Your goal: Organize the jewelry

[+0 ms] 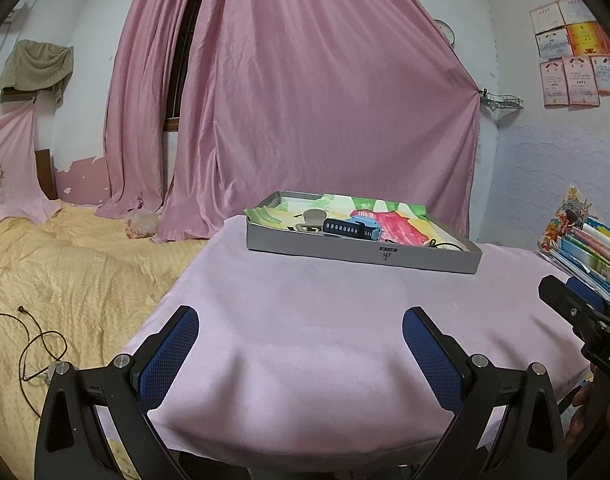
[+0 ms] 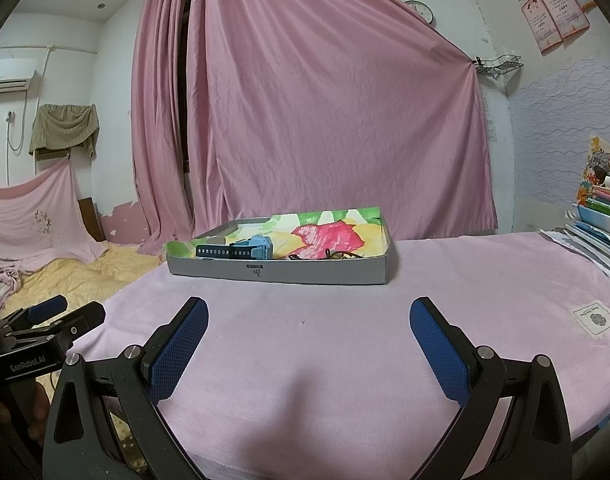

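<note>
Both grippers are held released and empty above the near edge of the table: the left gripper [image 1: 301,340] and the right gripper [image 2: 309,332] each show their blue pads spread wide, with nothing between them. From this standoff the whole workspace is kept in sight, which is judged to suit a task barely begun or just finished.

A pink cloth [image 2: 345,340] is spread over the table, probably so small pieces stay put and stand out. At twelve o'clock from each gripper, well apart, a shallow grey tray [image 2: 305,274] is set, lined with a brightly painted sheet [image 2: 329,234]. Inside it, a blue watch [image 2: 241,250] is laid at the left, and a thin dark tangle [image 2: 337,256], possibly a chain, lies towards three o'clock of it. Smaller items cannot be told.
</note>
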The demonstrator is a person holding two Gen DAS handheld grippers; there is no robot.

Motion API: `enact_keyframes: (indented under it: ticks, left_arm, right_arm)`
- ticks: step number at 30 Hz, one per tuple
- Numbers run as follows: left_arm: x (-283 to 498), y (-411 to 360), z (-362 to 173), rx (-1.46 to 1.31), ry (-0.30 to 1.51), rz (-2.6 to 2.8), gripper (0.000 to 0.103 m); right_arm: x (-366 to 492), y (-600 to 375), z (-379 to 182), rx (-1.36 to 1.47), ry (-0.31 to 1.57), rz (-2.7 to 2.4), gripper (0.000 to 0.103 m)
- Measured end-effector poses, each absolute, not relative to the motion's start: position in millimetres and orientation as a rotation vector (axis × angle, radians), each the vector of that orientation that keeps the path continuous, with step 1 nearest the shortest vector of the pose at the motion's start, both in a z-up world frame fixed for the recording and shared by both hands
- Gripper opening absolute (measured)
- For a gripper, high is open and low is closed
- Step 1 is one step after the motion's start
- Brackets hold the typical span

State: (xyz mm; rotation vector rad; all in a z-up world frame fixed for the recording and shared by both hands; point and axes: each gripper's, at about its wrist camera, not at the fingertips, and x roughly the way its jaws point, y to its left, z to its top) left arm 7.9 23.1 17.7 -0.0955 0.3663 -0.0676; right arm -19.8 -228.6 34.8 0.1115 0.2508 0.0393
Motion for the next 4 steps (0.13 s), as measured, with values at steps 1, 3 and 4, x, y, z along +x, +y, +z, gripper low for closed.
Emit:
enact_keyframes:
  ticks: [1, 3, 4]
  left_arm:
    - [7.9, 23.1, 17.7, -0.096, 0.366, -0.068, 0.102]
    - [7.7, 23.0, 17.5, -0.095, 0.366, -0.066, 0.102]
    - [7.9, 23.2, 17.3, -0.094, 0.367, -0.066, 0.102]
  right_arm:
    - [-20.5, -228.2, 34.5, 0.111, 0.251, 0.039, 0.099]
    - [-20.4, -228.3, 34.5, 0.111, 0.250, 0.039, 0.099]
    - [-20.3, -228.4, 34.4, 0.111, 0.251, 0.039, 0.099]
